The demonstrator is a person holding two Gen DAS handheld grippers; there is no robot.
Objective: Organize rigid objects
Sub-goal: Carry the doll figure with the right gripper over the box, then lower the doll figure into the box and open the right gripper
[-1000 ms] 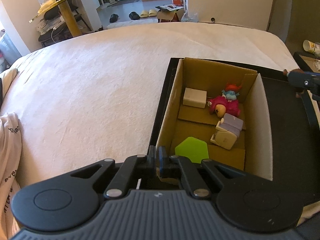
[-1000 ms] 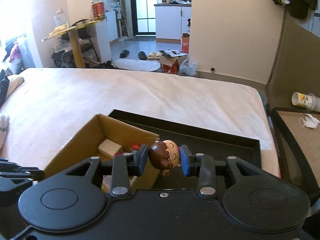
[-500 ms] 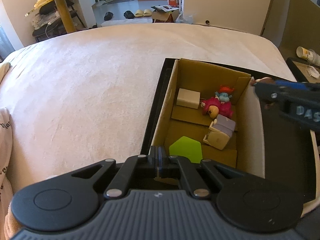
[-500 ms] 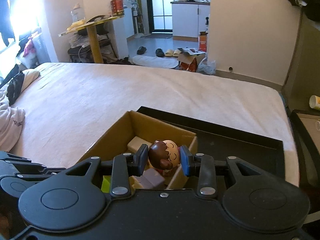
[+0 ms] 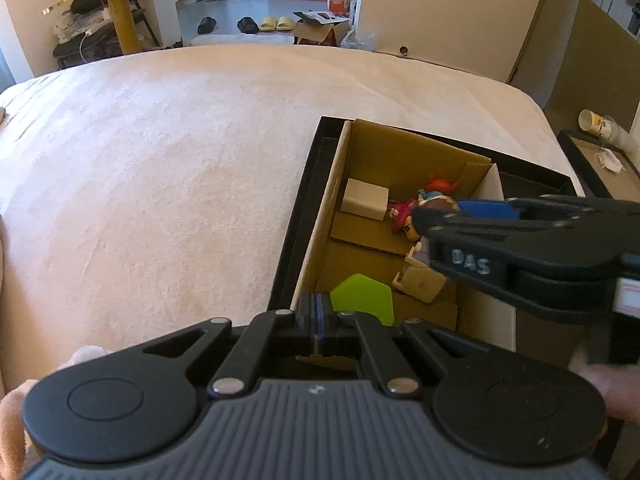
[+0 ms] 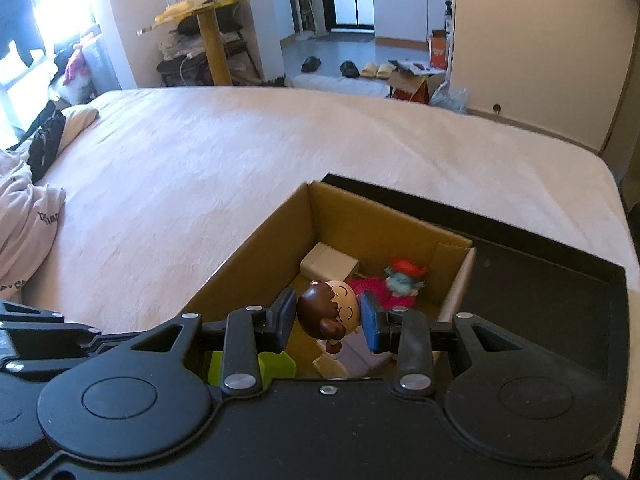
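My right gripper (image 6: 329, 322) is shut on a small brown-haired figurine (image 6: 330, 312), held by its head above the open cardboard box (image 6: 256, 264). Seen from the left wrist, the right gripper (image 5: 436, 210) reaches in over the box (image 5: 324, 216) from the right. Inside lie a beige block (image 5: 365, 199), a pink doll with a red-haired blue head (image 5: 424, 196), a green hexagon (image 5: 362, 298) and a beige and lilac toy (image 5: 418, 284). My left gripper (image 5: 319, 330) is shut and empty at the box's near left corner.
The box sits in a black tray (image 6: 540, 292) on a cream bedspread (image 5: 160, 160). Clothes (image 6: 28, 220) and a black bag (image 6: 44, 144) lie at the bed's left. A side table with a paper cup (image 5: 592, 122) stands to the right.
My right gripper has carried the figurine leftwards and slightly down, from over the black tray to above the box's inside. The left gripper has stayed at the box's corner.
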